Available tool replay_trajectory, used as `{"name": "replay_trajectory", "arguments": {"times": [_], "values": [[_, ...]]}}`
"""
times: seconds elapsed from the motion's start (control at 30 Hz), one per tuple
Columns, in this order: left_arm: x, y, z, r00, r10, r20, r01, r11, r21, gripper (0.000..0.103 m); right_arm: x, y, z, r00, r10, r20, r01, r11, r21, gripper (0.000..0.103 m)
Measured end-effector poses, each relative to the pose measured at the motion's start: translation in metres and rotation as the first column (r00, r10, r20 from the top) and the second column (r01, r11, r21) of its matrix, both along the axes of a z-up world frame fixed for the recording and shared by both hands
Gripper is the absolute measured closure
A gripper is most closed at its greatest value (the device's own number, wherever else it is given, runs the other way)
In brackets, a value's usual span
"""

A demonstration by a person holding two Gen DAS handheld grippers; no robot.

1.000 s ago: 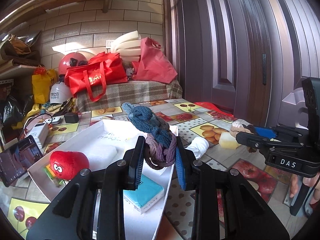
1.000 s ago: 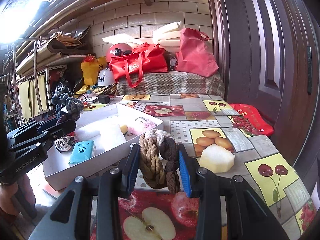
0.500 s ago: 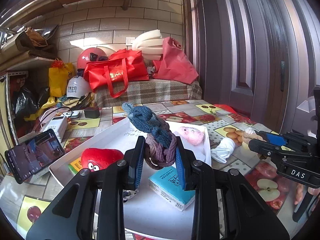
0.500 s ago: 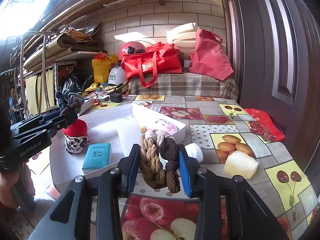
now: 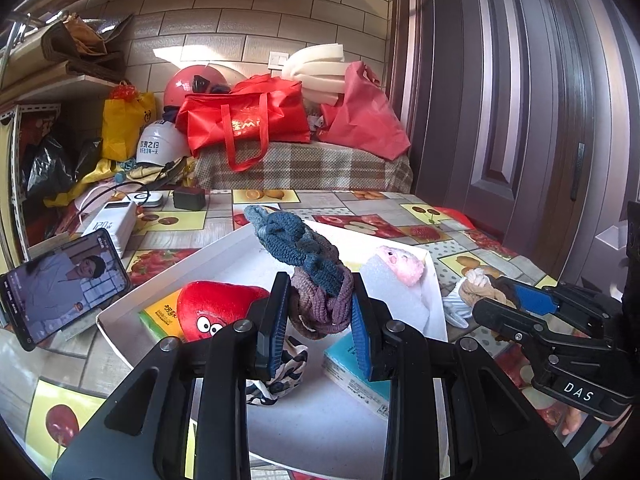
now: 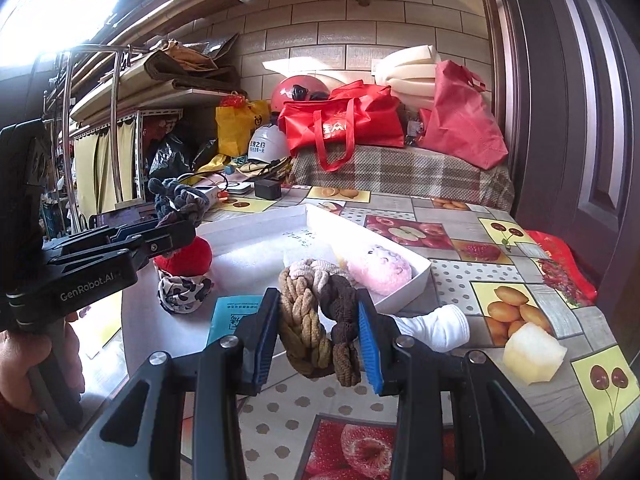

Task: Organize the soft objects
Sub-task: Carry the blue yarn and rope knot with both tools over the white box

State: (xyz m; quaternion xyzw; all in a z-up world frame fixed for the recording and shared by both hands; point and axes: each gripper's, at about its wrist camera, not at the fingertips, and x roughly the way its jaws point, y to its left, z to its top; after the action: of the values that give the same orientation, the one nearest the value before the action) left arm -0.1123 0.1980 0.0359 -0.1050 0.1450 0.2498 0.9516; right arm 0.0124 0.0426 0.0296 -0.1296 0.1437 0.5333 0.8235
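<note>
Carrying a braided knit piece in each hand, the person has both loads over or near the white tray (image 5: 436, 280) on the fruit-patterned worktop (image 6: 520, 264). The left hand-held gripper (image 5: 320, 320) is clamped on a blue-and-mauve knitted scrunchie (image 5: 316, 280), held above the tray's middle. The right hand-held gripper (image 6: 320, 344) is clamped on a tan-and-brown braided scrunchie (image 6: 320, 316), just short of the tray's near edge.

Much looks sorted already: a red plush toy (image 5: 216, 308), a pink plush (image 6: 380, 268), a teal tissue pack (image 5: 352, 368), a black-and-white patterned scrunchie (image 6: 184, 292) and white foam lie inside the tray. Still outside on the worktop are a rolled white sock (image 6: 436, 328) and a pale yellow sponge block (image 6: 532, 356). By my judgement, the two held pieces need dropping in, then those two remain.
</note>
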Motion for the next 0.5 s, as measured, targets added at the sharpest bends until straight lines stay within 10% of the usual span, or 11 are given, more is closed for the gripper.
{"name": "replay_trajectory", "arguments": {"times": [0.5], "values": [[0.019, 0.037, -0.006, 0.997, 0.007, -0.078, -0.013, 0.997, -0.082, 0.075, 0.008, 0.074, -0.022, 0.975, 0.143, -0.169, -0.178, 0.962, -0.209, 0.066]]}}
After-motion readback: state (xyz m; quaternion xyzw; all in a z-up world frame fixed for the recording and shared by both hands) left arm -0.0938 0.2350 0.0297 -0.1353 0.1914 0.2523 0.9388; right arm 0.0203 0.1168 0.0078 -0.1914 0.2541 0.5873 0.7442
